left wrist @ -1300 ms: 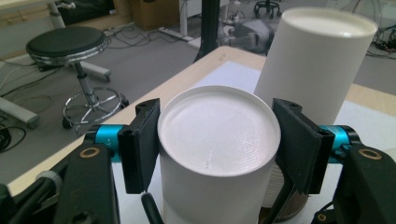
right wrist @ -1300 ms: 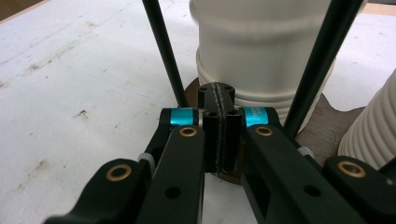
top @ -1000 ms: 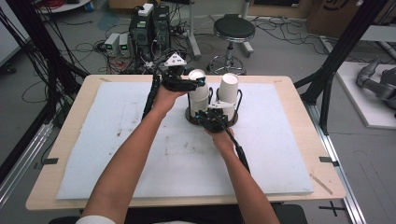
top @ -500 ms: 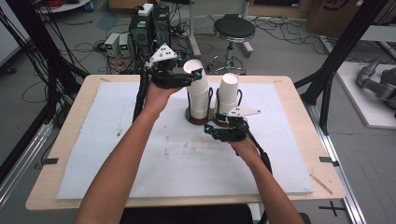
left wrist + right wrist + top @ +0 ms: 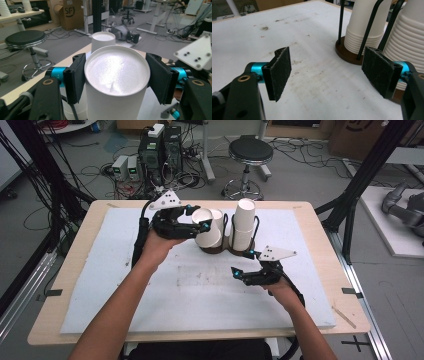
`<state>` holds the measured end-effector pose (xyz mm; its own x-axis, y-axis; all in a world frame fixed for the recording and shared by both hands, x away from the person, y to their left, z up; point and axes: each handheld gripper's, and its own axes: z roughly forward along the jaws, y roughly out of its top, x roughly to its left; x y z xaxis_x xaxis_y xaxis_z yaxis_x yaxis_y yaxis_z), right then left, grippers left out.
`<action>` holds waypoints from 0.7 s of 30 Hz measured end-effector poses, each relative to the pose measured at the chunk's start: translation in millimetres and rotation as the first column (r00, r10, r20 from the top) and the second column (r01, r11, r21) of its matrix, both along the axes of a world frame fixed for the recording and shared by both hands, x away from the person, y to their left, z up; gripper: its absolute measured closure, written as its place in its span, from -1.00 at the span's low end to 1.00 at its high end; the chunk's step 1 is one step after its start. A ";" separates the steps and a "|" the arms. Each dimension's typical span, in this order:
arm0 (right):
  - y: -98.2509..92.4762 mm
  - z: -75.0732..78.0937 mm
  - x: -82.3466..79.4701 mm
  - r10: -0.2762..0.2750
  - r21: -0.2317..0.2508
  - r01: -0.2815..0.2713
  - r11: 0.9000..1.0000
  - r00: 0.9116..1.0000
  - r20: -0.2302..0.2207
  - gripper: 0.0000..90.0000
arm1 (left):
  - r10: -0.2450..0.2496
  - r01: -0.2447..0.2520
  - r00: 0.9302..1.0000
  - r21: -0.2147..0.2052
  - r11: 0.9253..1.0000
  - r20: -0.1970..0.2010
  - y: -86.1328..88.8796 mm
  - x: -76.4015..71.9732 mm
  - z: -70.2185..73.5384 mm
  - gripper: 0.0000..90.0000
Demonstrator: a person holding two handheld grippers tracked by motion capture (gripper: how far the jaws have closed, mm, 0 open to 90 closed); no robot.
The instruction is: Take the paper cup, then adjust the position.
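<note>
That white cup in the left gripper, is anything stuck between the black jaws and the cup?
No. The left gripper has its pads pressed straight on the white cup, one on each side, with nothing visible between.

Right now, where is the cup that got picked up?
In the high view the cup is tilted in the left gripper, at the left stack of the cup holder, far middle of the table.

Two cup stacks [image 5: 245,225] are parked in a rack [image 5: 226,250] at the surface's [image 5: 100,285] back middle; a stool [image 5: 250,152] is seen behind it.
</note>
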<state>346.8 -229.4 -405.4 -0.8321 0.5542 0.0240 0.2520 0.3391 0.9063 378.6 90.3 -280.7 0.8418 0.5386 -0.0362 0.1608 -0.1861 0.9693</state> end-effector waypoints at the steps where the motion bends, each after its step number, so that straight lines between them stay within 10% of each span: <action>1: -1.0 0.6 -0.4 0.009 -0.014 -0.009 1.000 1.000 -0.011 -0.42 | -0.006 0.006 1.000 -0.003 1.000 0.002 1.0 -2.6 -3.3 -0.21; 21: 3.9 7.2 -5.7 0.040 0.063 -0.039 0.997 0.999 -0.020 -0.57 | -0.069 0.069 0.998 0.035 0.997 -0.003 3.7 -26.5 -38.6 -0.21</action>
